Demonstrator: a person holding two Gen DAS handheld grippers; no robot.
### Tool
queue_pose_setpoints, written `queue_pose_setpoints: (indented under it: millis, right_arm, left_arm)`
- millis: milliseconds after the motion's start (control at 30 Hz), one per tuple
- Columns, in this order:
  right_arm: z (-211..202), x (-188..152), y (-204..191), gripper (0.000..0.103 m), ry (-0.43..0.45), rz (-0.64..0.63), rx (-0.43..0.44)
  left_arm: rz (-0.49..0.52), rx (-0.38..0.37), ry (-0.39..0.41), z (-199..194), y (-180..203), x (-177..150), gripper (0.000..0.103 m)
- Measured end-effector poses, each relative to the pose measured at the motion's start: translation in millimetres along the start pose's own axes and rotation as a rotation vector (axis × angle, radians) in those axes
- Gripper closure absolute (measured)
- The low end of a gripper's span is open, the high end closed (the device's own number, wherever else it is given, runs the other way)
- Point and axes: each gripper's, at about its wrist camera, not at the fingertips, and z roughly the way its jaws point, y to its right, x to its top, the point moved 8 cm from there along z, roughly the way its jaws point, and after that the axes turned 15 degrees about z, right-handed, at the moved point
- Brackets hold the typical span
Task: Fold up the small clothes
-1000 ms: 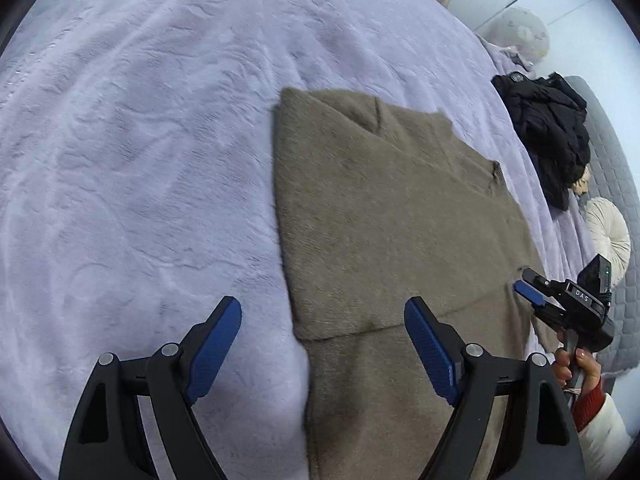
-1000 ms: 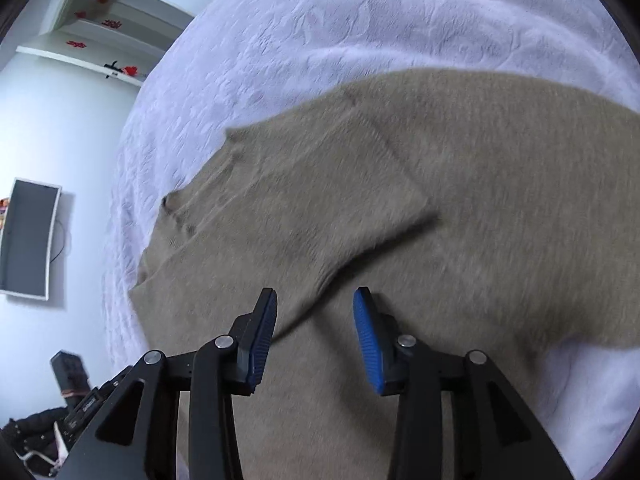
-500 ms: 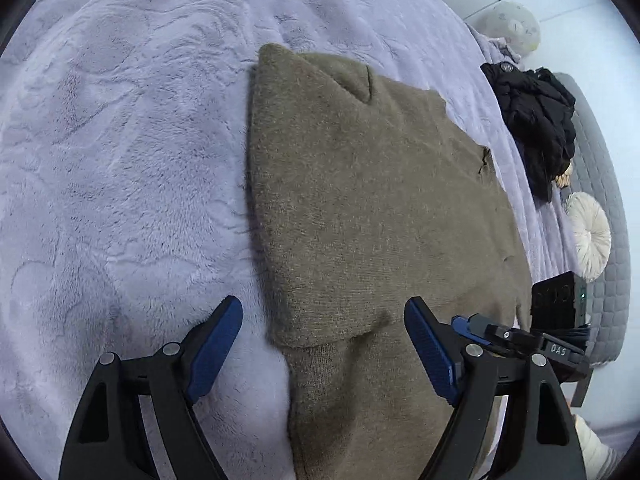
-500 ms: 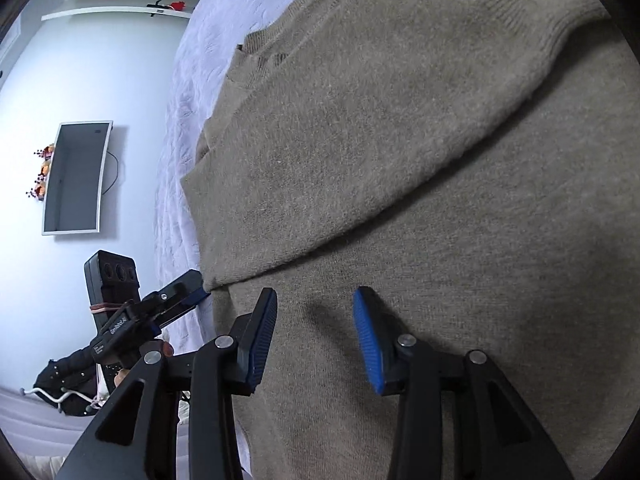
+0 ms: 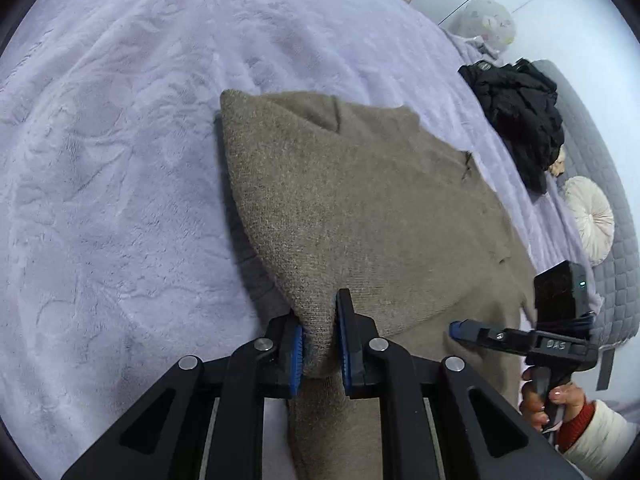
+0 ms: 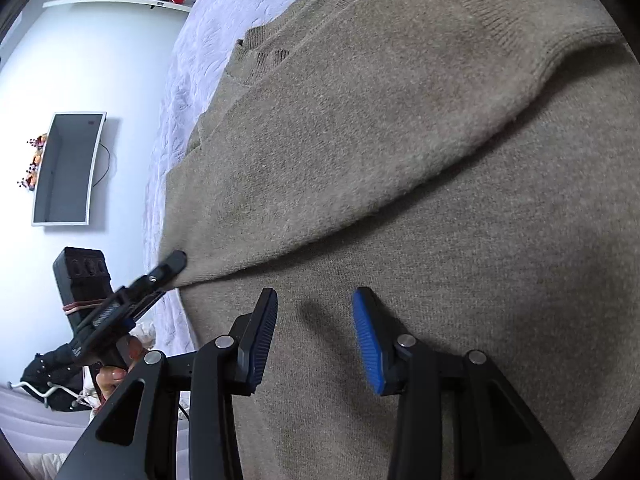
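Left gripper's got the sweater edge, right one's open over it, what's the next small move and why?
Probably lower the right gripper and close it on the brown sweater. The left gripper is clamped on the folded edge, while the right hangs open above flat knit, gripping nothing.

Raised lettering reading "DAS" on black body of right gripper, seen from left wrist view; marking on left gripper body blurred, illegible; no other legible text
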Motion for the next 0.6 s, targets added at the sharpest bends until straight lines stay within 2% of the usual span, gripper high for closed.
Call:
queue_pose_setpoints:
  millis: [33,67,100,167,200,267,300,333,367,400,500,567,600]
  right_arm:
    - [0,1,2,0.061,0.002,0.001,-0.003]
    - [0,1,4,0.062,0.005,0.004,-0.005]
    - [-1,2,7,0.062,0.007,0.007,-0.003]
    - [-3,2,10,0.062,0.009,0.013,0.001]
    - [-4,2,11,0.062,0.008,0.014,0.000]
    - [-8,2,10,0.060,0.008,0.014,-0.007]
    - [-11,3,8,0.058,0.015,0.014,-0.013]
    - [-17,5,6,0.050,0.034,0.007,-0.020]
    - [-25,9,3,0.045,0.067,-0.004,-0.021]
    - [-33,14,1,0.037,0.102,-0.006,-0.017]
    - [-55,43,6,0.035,0.199,0.059,-0.002]
    - [-60,65,19,0.036,0.226,0.151,-0.015]
    - [-60,71,24,0.052,0.226,0.180,-0.013]
  left_arm:
    - [-0.008,0.031,-0.016,6,-6,-5,0.086]
    - [-0.021,0.051,-0.018,7,-12,-8,0.076]
    - [-0.044,0.060,-0.014,7,-14,-9,0.070]
    - [-0.083,0.062,-0.004,1,-19,-13,0.068]
    - [-0.085,0.082,-0.004,-3,-20,-14,0.056]
    - [-0.063,0.149,0.018,-15,-18,-14,0.048]
    - [-0.047,0.183,0.024,-22,-18,-15,0.035]
    - [-0.037,0.216,0.032,-28,-17,-15,0.024]
    - [-0.034,0.254,0.047,-34,-16,-15,0.007]
    - [-0.032,0.277,0.058,-38,-16,-16,0.005]
    - [-0.060,0.270,0.064,-36,-10,-16,0.005]
    - [-0.081,0.284,0.053,-33,-12,-21,0.005]
    - [-0.093,0.319,0.043,-30,-16,-25,0.005]
